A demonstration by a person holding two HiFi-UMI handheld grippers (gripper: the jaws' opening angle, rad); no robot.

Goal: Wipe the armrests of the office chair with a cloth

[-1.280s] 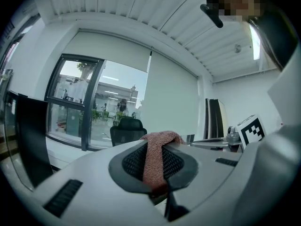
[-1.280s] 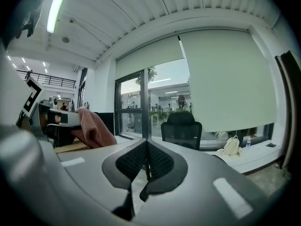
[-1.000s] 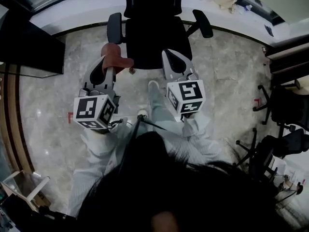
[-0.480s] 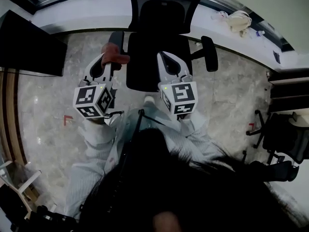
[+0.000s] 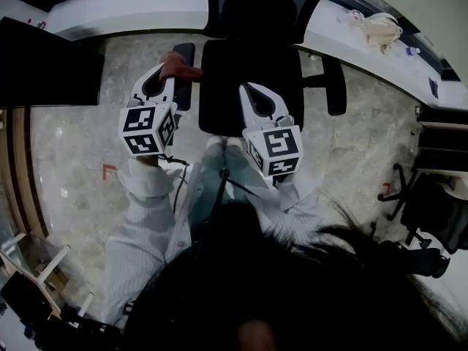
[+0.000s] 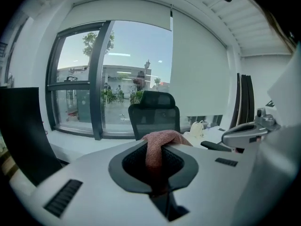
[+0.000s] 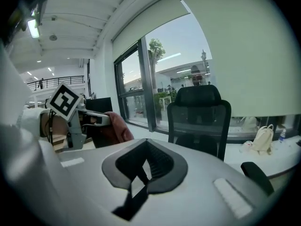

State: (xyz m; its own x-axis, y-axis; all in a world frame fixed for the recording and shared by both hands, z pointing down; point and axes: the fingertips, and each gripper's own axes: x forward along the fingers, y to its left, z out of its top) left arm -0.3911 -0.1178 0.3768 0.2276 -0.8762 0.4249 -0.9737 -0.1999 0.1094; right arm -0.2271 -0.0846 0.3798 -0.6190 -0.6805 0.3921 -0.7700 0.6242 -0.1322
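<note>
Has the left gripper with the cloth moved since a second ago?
Yes. The left gripper has closed in on the chair's armrest; its cloth now overlaps it instead of hanging short of it.

Pale marble floor (image 5: 73, 152) underfoot, with a red tape mark (image 5: 109, 171) on it at the left and a second red mark (image 5: 387, 189) off to the right; a dark flat panel (image 5: 44, 64) fills the upper left corner; a white ledge (image 5: 146, 6) runs along under the window (image 6: 80, 93); a cream bag (image 5: 380, 29) sits on it, a small bottle (image 5: 411, 50) just beside; spare black chairs (image 5: 431, 210) crowd the right edge; a pale blind (image 6: 202, 74) covers the right-hand pane; trees (image 6: 96, 41) outside.
</note>
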